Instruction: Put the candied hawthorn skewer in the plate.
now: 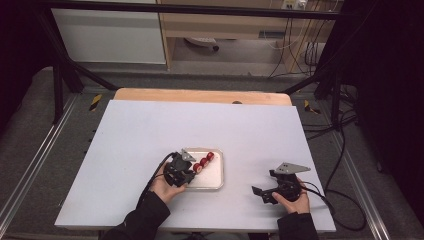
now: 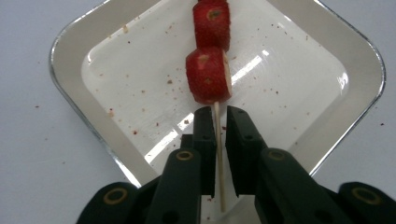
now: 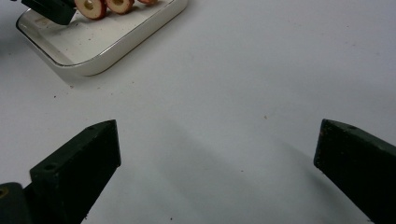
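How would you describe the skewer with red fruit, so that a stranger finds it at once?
Look at the white table and find the square white tray near its front edge. The skewer, a thin pale stick, lies across the tray between the jaws of the left gripper. Nothing else there carries round red fruit pieces in a row.

A big white tabletop (image 1: 200,130) is seen in the middle, laid on a wooden board (image 1: 202,95) that sticks out at the far edge. A black metal frame (image 1: 190,9) is set up around it. The floor (image 1: 35,135) is covered in grey. A white cabinet (image 1: 107,35) and a wooden shelf (image 1: 225,25) are placed behind. Black cables (image 1: 345,150) are spread on the right. The sides are left dark.
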Tool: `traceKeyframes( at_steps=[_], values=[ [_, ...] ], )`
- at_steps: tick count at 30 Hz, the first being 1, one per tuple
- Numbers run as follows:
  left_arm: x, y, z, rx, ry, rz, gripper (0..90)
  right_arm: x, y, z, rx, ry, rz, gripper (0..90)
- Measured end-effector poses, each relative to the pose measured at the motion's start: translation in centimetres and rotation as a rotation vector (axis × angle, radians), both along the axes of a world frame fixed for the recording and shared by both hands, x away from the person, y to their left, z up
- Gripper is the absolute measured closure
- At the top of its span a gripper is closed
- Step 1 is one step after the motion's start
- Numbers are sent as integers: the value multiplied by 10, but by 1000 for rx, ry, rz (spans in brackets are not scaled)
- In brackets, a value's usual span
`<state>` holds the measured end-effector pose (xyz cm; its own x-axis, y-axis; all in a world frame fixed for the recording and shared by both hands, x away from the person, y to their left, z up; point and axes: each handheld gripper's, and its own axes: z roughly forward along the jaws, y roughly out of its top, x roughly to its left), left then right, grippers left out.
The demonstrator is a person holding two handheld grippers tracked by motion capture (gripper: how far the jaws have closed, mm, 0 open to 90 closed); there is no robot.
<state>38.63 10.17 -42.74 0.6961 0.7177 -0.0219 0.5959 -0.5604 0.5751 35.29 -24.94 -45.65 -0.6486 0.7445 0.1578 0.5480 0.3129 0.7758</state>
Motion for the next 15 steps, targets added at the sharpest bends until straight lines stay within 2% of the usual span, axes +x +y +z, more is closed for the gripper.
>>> traceKeyframes(
  at_steps=[3, 11, 15],
  values=[
    [-2, 8, 4, -27, -17, -16, 760, 0, 0, 0, 1, 1, 0, 11],
    [-9, 36, 14, -102, -71, -77, 497, 0, 0, 1, 8, -2, -3, 10],
    [-13, 52, 17, -115, -103, -100, 350, -1, -1, 1, 9, 0, -4, 9]
  ],
)
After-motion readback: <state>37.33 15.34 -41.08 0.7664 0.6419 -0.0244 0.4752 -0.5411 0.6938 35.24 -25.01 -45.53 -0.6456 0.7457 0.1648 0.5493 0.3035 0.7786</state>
